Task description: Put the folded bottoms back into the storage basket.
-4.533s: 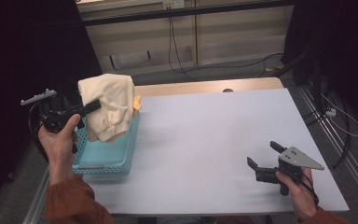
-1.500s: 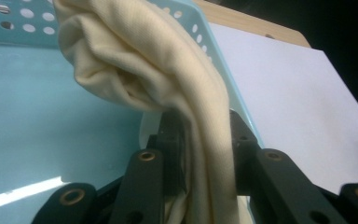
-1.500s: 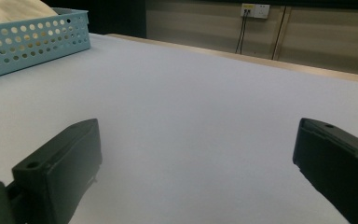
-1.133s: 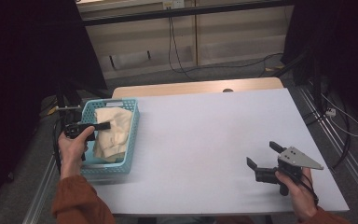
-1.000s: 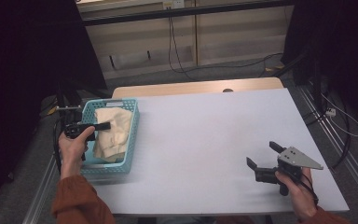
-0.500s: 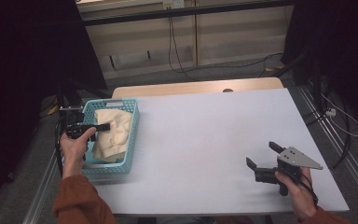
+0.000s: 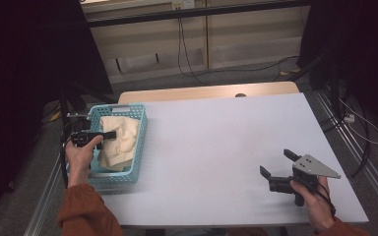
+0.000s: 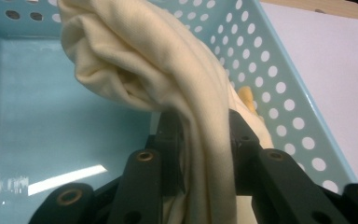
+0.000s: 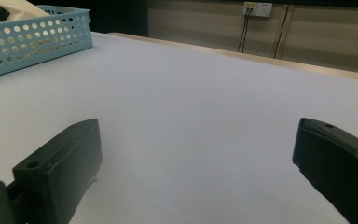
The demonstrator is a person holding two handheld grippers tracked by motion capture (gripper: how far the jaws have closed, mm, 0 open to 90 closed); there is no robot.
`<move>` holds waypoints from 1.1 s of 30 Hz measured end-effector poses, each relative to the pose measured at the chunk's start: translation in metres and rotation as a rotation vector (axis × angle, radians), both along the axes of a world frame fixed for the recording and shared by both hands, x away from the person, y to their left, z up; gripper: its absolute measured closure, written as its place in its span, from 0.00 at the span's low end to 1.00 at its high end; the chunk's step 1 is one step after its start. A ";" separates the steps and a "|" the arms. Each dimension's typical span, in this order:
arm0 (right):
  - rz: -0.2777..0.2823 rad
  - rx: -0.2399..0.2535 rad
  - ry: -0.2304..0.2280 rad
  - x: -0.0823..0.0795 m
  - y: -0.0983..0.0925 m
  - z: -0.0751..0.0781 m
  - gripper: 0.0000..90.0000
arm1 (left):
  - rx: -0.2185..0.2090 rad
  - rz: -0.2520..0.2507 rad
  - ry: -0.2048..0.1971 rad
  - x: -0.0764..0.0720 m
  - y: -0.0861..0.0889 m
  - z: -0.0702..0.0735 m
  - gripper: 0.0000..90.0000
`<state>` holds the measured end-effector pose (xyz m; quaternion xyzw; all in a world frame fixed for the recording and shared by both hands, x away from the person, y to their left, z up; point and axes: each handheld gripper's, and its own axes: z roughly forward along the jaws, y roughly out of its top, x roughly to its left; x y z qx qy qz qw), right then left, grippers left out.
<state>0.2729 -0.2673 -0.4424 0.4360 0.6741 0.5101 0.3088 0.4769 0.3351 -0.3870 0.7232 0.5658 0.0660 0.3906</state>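
- Cream cloth [image 7: 118, 140] bunched inside light blue perforated basket [image 7: 139, 142], at left edge of white tabletop [image 7: 216, 147].
- Basket partly over tabletop's left edge, long side running away from person.
- Left tool [image 7: 109, 133] reaching in over basket from left, jaws clamped on fold of cloth; held by left hand [image 7: 80, 152], rust-orange sleeve [image 7: 83, 211] below.
- Seen from left gripper view: fold of cloth [image 8: 186, 107] pinched between both black jaws, rest of cloth rising up and left in thick rolled folds above basket floor [image 8: 51, 140].
- Small yellow patch [image 8: 246, 95] showing by cloth near perforated side wall [image 8: 279, 93]; cannot tell what.
- Glare streak on basket floor, lower left of left gripper view.
- Right tool [image 7: 277, 165] low over near right part of tabletop, jaws wide apart, nothing between; grey three-cornered plate [image 7: 317, 167] on top, right hand [image 7: 315, 201] gripping handle.
- Seen from right gripper view: both jaws spread to frame edges, bare white tabletop [image 9: 191, 116] between; corner of basket [image 9: 32, 39] far upper left.
- Right tool well apart from basket and cloth.
- Wooden strip [image 7: 206, 92] along far tabletop edge; cables [image 7: 187, 54] hanging on beige wall panels beyond.
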 end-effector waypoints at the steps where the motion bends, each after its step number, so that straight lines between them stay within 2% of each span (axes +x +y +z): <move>1: 0.000 0.000 0.000 0.000 0.000 0.000 0.01 | 0.002 0.002 0.003 0.000 0.000 0.000 0.79; 12: -0.001 0.000 -0.003 0.000 0.000 0.000 0.01 | 0.002 0.027 -0.006 0.002 0.005 -0.009 0.79; 15: 0.000 0.000 -0.003 0.000 0.000 0.000 0.01 | 0.042 0.033 -0.007 0.002 0.005 -0.009 0.78; 18: 0.000 -0.001 -0.003 0.000 0.000 0.000 0.01 | 0.049 0.032 -0.012 0.002 0.004 -0.010 0.78; 23: 0.000 -0.001 -0.003 -0.001 0.000 0.000 0.01 | 0.089 0.027 -0.015 0.003 0.005 -0.011 0.78; 33: 0.000 0.000 -0.004 -0.001 0.000 0.001 0.01 | 0.102 0.039 -0.014 0.004 0.007 -0.014 0.77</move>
